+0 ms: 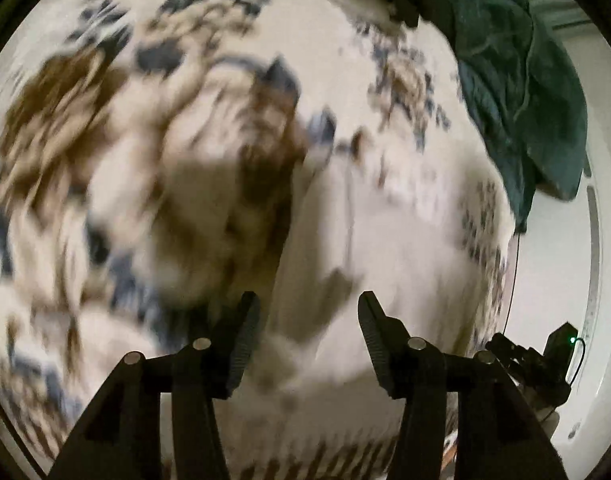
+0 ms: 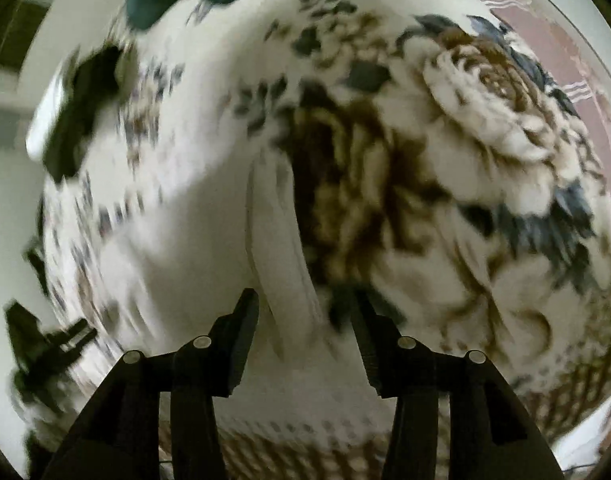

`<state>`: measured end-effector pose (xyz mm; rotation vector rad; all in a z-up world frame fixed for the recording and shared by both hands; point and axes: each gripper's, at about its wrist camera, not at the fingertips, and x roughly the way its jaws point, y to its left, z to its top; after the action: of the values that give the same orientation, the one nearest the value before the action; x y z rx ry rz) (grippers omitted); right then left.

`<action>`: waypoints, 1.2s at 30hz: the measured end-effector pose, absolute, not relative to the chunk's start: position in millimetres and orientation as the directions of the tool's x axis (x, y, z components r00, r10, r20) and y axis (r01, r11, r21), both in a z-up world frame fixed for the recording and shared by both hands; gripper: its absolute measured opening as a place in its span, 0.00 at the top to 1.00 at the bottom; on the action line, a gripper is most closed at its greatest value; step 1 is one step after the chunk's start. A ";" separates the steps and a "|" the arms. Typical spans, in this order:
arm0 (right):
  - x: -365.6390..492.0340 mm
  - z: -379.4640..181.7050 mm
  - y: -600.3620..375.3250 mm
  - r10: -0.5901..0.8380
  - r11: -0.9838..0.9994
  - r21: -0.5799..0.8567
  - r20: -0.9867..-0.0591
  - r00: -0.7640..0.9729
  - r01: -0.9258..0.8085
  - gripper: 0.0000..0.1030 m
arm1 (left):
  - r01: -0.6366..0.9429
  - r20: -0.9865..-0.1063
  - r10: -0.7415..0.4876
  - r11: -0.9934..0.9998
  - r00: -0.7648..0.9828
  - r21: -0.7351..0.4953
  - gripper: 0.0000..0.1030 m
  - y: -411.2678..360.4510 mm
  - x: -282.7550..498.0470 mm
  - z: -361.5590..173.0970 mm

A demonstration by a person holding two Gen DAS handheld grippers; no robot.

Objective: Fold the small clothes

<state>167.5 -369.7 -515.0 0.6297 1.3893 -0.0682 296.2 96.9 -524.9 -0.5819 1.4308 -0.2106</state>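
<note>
- Both views are smeared, so fine detail is lost.
- A small white garment lies on the floral blanket, just ahead of the right gripper.
- The left gripper hovers over pale cloth, jaws apart and empty; the right's jaws are apart too.
- It looks light, limp and unbreakable: best pinched at an edge or corner.
- A dark green garment lies heaped at the blanket's far edge.

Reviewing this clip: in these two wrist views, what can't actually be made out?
- Left wrist: motion blur smears the floral blanket; the pale garment near the open left gripper has no readable outline.
- Right wrist: the white cloth runs down between the open right gripper's fingers; blur hides whether they touch it.
- Both views: the dark green garment is cut off by the top edge.
</note>
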 end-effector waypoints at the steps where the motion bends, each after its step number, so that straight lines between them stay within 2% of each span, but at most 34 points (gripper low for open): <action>1: 180.0 -518.1 -372.6 0.324 0.820 0.393 -0.918 0.229 0.416 0.52 | -0.205 -0.868 -0.472 0.844 0.155 -0.496 0.53 94.4 312.4 -531.1; 4: 210.6 -535.8 -379.8 0.379 0.761 0.453 -0.891 0.248 0.464 0.52 | -0.240 -0.856 -0.494 0.822 0.155 -0.517 0.54 91.0 351.4 -555.0; 5: 222.4 -546.4 -382.3 0.415 0.724 0.483 -0.875 0.249 0.492 0.52 | -0.236 -0.858 -0.489 0.825 0.156 -0.513 0.58 89.0 361.2 -561.1; 6: 229.4 -553.2 -382.6 0.433 0.706 0.496 -0.867 0.247 0.505 0.54 | -0.227 -0.863 -0.480 0.832 0.161 -0.505 0.69 86.8 368.9 -565.7; 7: 235.8 -557.7 -379.6 0.445 0.691 0.506 -0.861 0.247 0.516 0.75 | -0.214 -0.870 -0.464 0.845 0.164 -0.491 0.95 83.6 375.5 -570.3; 8: 240.7 -562.2 -378.5 0.457 0.677 0.517 -0.853 0.252 0.524 0.91 | -0.203 -0.876 -0.454 0.854 0.162 -0.479 0.95 82.1 378.6 -571.8; 15: 261.6 -571.8 -389.2 0.384 0.655 0.476 -0.879 0.284 0.587 0.93 | -0.184 -0.891 -0.428 0.873 0.151 -0.451 0.96 88.8 381.0 -580.8; 20: 269.2 -575.8 -381.4 0.353 0.698 0.435 -0.900 0.255 0.569 0.93 | -0.206 -0.892 -0.427 0.869 0.149 -0.450 0.95 97.9 376.0 -578.7; 23: 264.6 -572.4 -386.6 0.386 0.681 0.460 -0.887 0.254 0.570 0.87 | -0.259 -0.855 -0.494 0.815 0.157 -0.518 0.94 112.8 365.5 -573.3; 25: 257.6 -565.5 -391.1 0.406 0.671 0.475 -0.878 0.254 0.569 0.68 | -0.296 -0.829 -0.538 0.775 0.152 -0.558 0.92 122.1 348.4 -568.1; 27: 245.1 -554.0 -395.2 0.409 0.675 0.486 -0.872 0.267 0.554 0.57 | -0.293 -0.810 -0.571 0.758 0.135 -0.583 0.92 123.2 324.6 -563.2; 28: 238.1 -550.0 -396.2 0.415 0.674 0.494 -0.869 0.271 0.549 0.56 | -0.294 -0.812 -0.572 0.761 0.115 -0.578 0.88 121.0 315.4 -563.0; 30: 219.8 -546.7 -395.2 0.437 0.673 0.500 -0.863 0.252 0.545 0.55 | -0.304 -0.808 -0.586 0.761 0.059 -0.574 0.72 113.7 296.6 -568.3; 31: 209.8 -548.4 -392.2 0.452 0.671 0.502 -0.860 0.235 0.546 0.51 | -0.315 -0.802 -0.596 0.755 0.036 -0.575 0.59 110.3 288.4 -572.6; 33: 194.6 -553.7 -386.0 0.475 0.669 0.500 -0.857 0.201 0.551 0.48 | -0.336 -0.787 -0.616 0.736 0.029 -0.588 0.58 105.8 275.8 -579.3; 36: 174.4 -566.6 -374.8 0.501 0.665 0.492 -0.852 0.154 0.562 0.48 | -0.352 -0.788 -0.612 0.724 0.071 -0.594 0.61 101.6 266.3 -578.5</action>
<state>174.4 -374.8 -566.6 0.9318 1.4828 -0.0542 266.3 101.6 -578.5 -0.8155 1.5376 -0.2322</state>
